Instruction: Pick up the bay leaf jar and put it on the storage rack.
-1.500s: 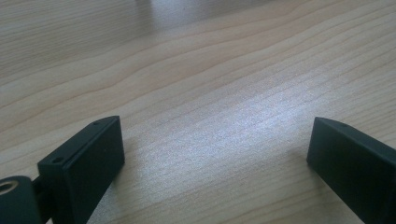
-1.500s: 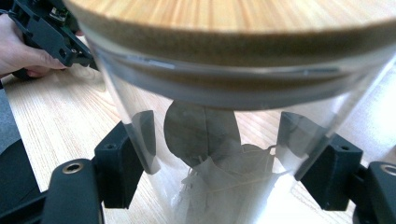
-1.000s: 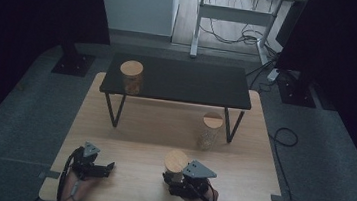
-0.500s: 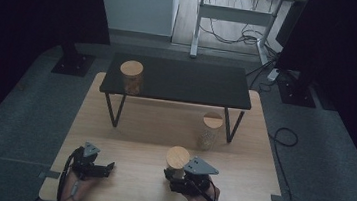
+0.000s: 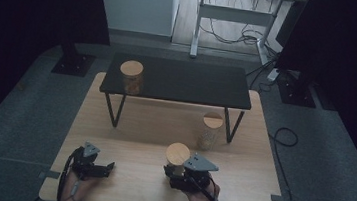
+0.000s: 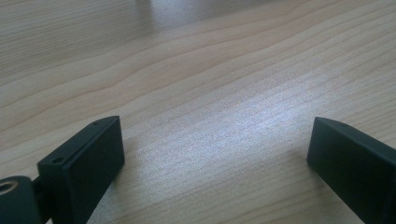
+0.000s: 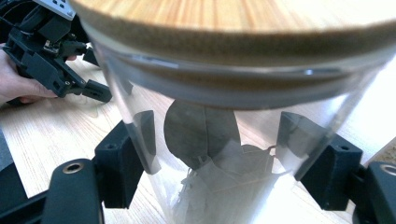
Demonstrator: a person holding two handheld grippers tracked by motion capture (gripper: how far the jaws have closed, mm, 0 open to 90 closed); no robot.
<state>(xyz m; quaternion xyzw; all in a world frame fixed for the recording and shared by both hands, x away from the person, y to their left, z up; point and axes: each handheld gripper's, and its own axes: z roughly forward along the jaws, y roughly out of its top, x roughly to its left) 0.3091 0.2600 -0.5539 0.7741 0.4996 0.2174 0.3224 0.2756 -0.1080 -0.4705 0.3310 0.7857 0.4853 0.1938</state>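
Note:
A glass jar (image 5: pixel 177 155) with a round wooden lid and dried leaves inside stands between the jaws of my right gripper (image 5: pixel 175 169), near the front of the wooden table (image 5: pixel 143 127). In the right gripper view the jar (image 7: pixel 224 116) is very close, and both black pads press on its glass wall, so my right gripper (image 7: pixel 215 158) is shut on it. My left gripper (image 5: pixel 108 167) rests at the front left of the table. Its jaws stand wide apart over bare wood in the left gripper view (image 6: pixel 215 154).
A low black table (image 5: pixel 183 83) stands on the far half of the wooden table, with a second lidded jar (image 5: pixel 131 77) at its left end. A third jar (image 5: pixel 209 130) stands on the wood by its right leg. Dark floor and cables lie around.
The right gripper and its jar have shifted slightly away from the front edge. The left gripper has stayed where it was.

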